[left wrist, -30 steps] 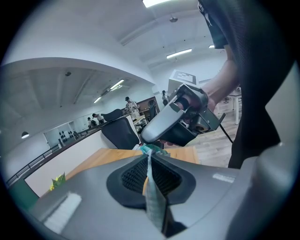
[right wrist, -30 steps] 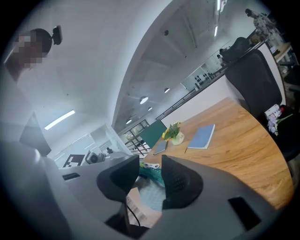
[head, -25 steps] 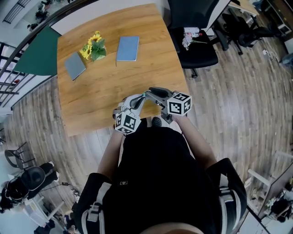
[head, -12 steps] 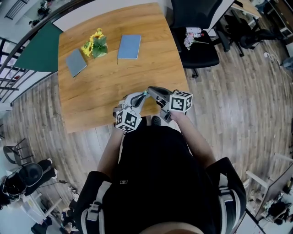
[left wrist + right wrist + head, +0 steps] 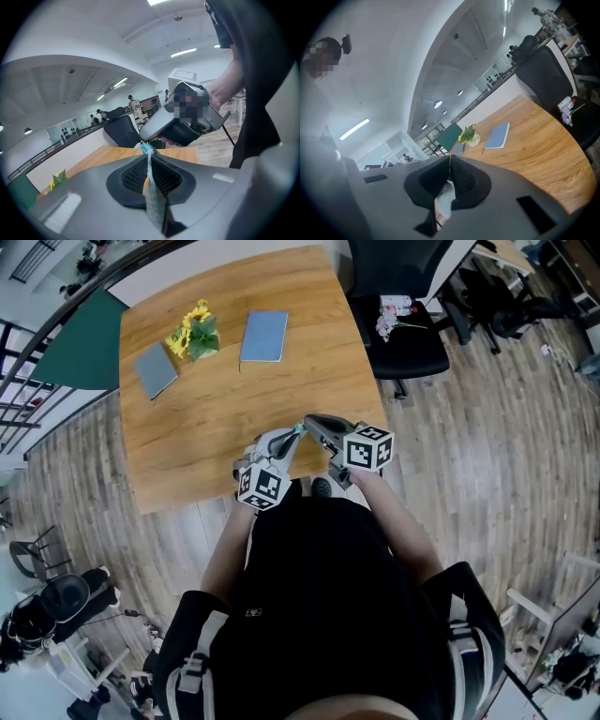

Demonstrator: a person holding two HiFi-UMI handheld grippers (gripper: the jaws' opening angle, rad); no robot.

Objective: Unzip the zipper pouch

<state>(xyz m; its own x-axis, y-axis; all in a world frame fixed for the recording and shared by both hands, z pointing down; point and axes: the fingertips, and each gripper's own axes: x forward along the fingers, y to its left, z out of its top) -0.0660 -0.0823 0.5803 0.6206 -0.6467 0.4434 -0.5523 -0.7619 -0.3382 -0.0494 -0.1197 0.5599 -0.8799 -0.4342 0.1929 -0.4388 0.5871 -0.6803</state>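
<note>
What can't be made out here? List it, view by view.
- The zipper pull: right gripper view, hidden in the right gripper, whose jaws have just been closing on zipper pouch fabric.
- Zipper pouch body: head view, tiny, covered by both grippers.
- How far the zip is open: left gripper view, the left gripper shows only a clamped edge.

No legible text or markings.

Over a wooden table (image 5: 216,427), a person (image 5: 319,596) in black holds left gripper (image 5: 289,439) and right gripper (image 5: 309,422) tip to tip on a teal pouch (image 5: 298,430), the right's jaws just closed on it; flowers (image 5: 192,334) and a blue notebook (image 5: 263,337) sit beyond.
</note>
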